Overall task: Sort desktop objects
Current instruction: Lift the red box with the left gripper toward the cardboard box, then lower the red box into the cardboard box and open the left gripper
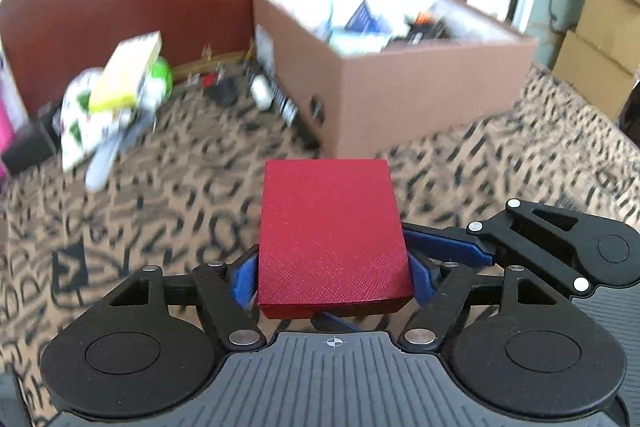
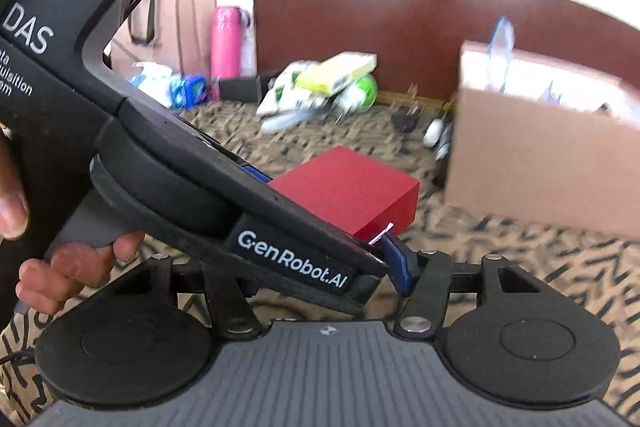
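Note:
My left gripper (image 1: 332,275) is shut on a red box (image 1: 330,231), its blue fingers (image 1: 245,281) pressed against both sides, holding it above the patterned cloth. The red box also shows in the right wrist view (image 2: 352,193), mostly behind the left gripper's black body (image 2: 180,163). My right gripper sits just right of and under the left one; one blue finger (image 2: 396,263) shows by the red box's near corner, the other is hidden. It also shows in the left wrist view (image 1: 448,247). A brown cardboard box (image 1: 400,103) full of items stands ahead.
A pile with a yellow-green carton (image 1: 124,75) and white-green packets lies at the left back. Small dark objects (image 1: 224,91) lie beside the cardboard box. A red-brown panel (image 1: 160,7) closes the back. A pink bottle (image 2: 225,43) and paper bags stand far left.

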Tool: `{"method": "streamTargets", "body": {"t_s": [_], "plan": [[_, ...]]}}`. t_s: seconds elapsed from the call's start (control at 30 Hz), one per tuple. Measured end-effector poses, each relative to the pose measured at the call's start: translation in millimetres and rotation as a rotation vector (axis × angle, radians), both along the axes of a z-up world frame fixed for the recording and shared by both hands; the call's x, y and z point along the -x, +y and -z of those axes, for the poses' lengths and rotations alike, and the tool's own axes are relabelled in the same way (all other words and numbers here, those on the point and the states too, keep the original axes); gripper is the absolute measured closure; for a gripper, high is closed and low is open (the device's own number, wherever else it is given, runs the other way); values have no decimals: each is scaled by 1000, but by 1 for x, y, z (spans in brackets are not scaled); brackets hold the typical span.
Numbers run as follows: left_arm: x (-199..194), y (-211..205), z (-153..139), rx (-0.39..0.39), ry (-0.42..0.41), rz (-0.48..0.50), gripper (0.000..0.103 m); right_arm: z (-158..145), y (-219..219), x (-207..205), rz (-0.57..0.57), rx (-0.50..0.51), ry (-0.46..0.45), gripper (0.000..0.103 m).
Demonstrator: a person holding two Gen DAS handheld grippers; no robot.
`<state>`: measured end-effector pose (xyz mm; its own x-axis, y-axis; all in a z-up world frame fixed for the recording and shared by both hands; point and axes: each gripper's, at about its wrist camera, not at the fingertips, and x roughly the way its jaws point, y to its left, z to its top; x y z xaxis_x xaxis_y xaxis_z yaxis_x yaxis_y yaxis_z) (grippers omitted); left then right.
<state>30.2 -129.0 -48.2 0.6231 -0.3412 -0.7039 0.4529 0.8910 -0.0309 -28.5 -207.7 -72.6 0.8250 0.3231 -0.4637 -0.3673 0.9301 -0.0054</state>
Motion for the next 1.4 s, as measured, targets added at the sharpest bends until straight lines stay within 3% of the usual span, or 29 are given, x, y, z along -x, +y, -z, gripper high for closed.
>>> {"method": "streamTargets", "body": {"t_s": [0.23,0.43,0.77,1.0,1.1,1.2,1.4], "plan": [[-17,-36,-54,41,-138,53,29,-45,-28,-5,62,56,-165,38],[-66,-68,-82,91,-187,65,30,-73,-53,-44,101,147,-233,38],[-180,-104,-81,150,-119,21,31,-80,-101,-145,65,217,-171,38],[-229,-115,-70,149,-101,-9,30,-71,-118,-194,21,224,-128,39],[-240,-117,-69,134,-124,-29,18,-67,-117,-211,23,240,-106,39],[-240,-112,-71,140,-155,-72,1,-62,-114,-219,55,258,-95,31],[-234,-97,-74,188,-122,-50,0,-51,-112,-207,138,278,-89,7]]}}
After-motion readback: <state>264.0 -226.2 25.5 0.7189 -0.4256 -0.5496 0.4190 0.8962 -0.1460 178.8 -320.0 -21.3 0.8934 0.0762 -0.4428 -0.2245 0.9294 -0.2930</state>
